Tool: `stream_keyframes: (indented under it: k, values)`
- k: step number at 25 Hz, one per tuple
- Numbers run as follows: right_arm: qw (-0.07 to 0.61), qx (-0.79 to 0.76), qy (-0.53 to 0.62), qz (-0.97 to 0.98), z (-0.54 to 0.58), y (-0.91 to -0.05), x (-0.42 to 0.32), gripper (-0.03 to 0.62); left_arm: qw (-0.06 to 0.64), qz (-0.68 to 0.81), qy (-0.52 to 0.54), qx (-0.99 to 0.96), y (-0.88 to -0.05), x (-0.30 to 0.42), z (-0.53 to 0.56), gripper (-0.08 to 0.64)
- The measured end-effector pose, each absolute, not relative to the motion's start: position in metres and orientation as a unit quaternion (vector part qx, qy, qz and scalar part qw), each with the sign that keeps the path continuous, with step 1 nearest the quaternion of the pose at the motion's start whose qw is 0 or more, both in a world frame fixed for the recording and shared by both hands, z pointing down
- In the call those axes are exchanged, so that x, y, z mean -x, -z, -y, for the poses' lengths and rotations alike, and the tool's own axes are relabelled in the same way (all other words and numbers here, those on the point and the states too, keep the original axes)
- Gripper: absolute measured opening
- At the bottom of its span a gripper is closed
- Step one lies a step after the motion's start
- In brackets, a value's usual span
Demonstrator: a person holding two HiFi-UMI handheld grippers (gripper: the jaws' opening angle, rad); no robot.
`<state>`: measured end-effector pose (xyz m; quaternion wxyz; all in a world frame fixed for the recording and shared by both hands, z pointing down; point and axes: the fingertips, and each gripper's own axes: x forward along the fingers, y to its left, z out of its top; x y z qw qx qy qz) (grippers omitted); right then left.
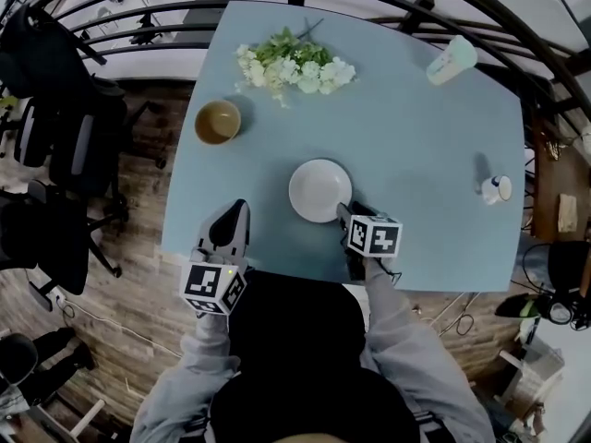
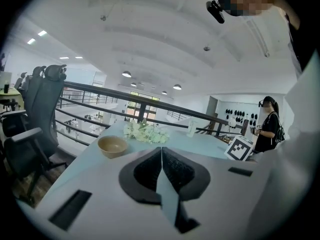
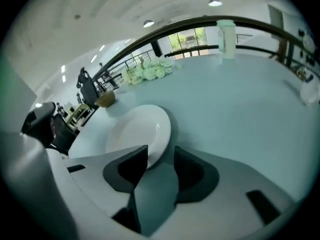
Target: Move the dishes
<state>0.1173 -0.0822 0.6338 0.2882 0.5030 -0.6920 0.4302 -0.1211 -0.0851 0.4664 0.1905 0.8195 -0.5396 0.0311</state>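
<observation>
Lying flat mid-table in the head view, the white plate (image 1: 319,190) rests on the blue table (image 1: 434,137) with its near-right rim meeting the right gripper (image 1: 343,212). That gripper slants down from the near edge. This hand is much the nearer one. The left gripper (image 1: 236,212) sits apart, off the plate's near left.

In the left gripper view, its jaws are clenched together on nothing and point almost level toward the brown bowl (image 2: 112,145) and white flowers (image 2: 145,132) farther off.

In the right gripper view, the jaws appear to grasp the plate's near rim, with the plate stretching away to the far left.
</observation>
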Motion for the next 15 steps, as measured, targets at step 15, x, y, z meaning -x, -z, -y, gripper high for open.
stream_keyframes:
  k: [15]
  values:
    - [0.090,-0.498,-0.605,0.615,0.086,-0.636,-0.102,0.036,0.212,0.533,-0.011,-0.819,-0.477,0.144,0.099,0.017]
